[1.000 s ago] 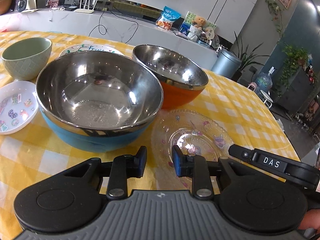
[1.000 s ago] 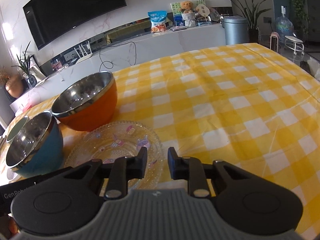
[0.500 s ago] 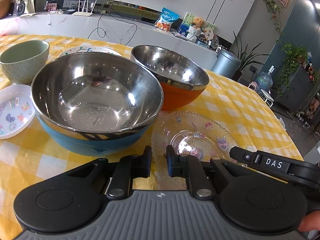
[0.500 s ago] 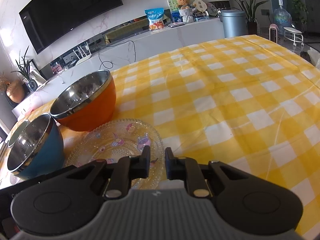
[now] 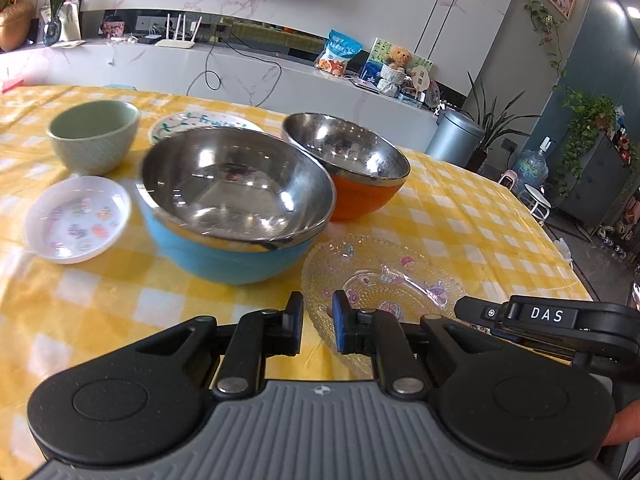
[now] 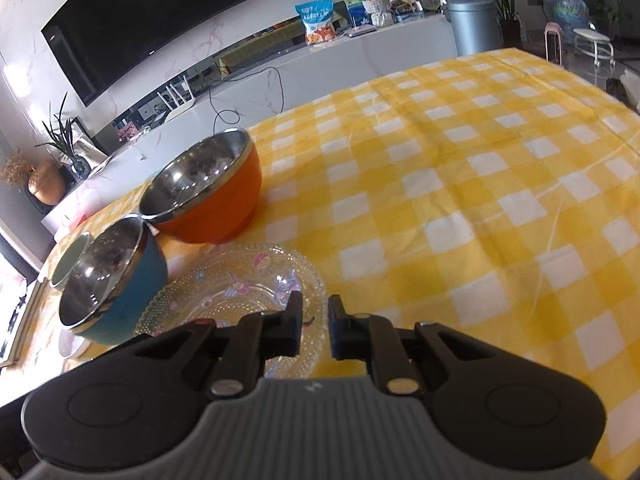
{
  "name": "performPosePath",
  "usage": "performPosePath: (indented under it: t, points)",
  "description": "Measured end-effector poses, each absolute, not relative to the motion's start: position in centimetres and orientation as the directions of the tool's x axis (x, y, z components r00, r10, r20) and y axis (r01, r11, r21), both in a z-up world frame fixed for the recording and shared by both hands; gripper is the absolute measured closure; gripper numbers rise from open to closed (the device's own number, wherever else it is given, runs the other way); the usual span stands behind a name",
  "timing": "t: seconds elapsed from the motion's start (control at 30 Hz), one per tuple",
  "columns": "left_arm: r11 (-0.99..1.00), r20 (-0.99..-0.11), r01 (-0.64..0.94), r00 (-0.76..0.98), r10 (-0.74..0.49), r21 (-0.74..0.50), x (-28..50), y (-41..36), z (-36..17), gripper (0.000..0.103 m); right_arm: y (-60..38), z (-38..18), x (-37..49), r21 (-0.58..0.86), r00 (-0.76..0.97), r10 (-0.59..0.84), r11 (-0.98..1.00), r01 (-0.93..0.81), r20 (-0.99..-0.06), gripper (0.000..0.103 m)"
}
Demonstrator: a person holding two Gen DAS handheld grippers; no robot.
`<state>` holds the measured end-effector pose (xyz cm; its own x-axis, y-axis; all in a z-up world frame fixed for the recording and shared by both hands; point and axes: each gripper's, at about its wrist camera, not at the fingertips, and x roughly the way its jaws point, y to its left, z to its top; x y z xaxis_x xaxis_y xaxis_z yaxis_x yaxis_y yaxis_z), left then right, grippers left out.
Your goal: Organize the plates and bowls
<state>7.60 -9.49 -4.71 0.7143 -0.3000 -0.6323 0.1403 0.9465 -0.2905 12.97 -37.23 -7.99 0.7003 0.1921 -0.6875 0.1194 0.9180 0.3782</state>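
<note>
Left wrist view: my left gripper (image 5: 318,322) and my right gripper (image 6: 314,326) have each just closed onto an opposite edge of the empty glass plate (image 5: 384,280), which sits just beside the empty blue bowl (image 5: 224,256) and orange bowl (image 5: 360,200).

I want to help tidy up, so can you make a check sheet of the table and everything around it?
Surface: yellow-checked tablecloth, slightly wrinkled.
Job's things: glass plate; blue bowl beside orange bowl, both steel-lined; green bowl; white picture plate; lettered plate behind.
Clutter: nothing seen.
Grippers: left gripper and right gripper; the jaws of both have just been closing, with the glass plate's rim between them.
Cables: black cable on the white counter, near a router.
Surroundings: television, teddy bear, grey bin, potted plant.
</note>
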Motion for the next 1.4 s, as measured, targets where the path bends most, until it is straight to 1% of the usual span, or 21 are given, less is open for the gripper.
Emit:
performPosePath:
  t: [0.3,0.5,0.7,0.87,1.17,1.4]
  points:
    - [0.954,-0.65,0.097,0.712,-0.265,-0.283,4.5,-6.4,-3.8,0.087,-33.6,-7.1,9.5,0.365,0.679,0.238,0.93,0.048,-0.695,0.092]
    - [0.956,-0.639,0.079,0.728,-0.249,-0.282,2.6,-3.5,-3.0,0.087,-31.1,-6.3,7.7,0.372,0.674,0.275,0.928,0.0,-0.686,0.092]
    - [0.958,-0.629,0.028,0.748,-0.21,-0.287,1.3,0.3,-2.4,0.087,-27.2,-5.9,6.3,0.394,0.685,0.317,0.918,-0.048,-0.656,0.092]
    - [0.95,-0.617,-0.044,0.77,-0.164,-0.308,1.2,3.8,-2.1,0.087,-23.9,-6.7,6.1,0.458,0.667,0.387,0.886,-0.077,-0.637,0.092]
    - [0.939,-0.637,-0.13,0.763,-0.111,-0.319,1.1,8.0,-3.5,0.087,-19.2,-7.4,6.7,0.457,0.648,0.425,0.88,-0.131,-0.632,0.092]
    - [0.933,-0.661,-0.161,0.743,-0.101,-0.323,1.7,9.0,-4.6,0.087,-17.7,-7.9,7.4,0.413,0.643,0.411,0.897,-0.158,-0.646,0.092]
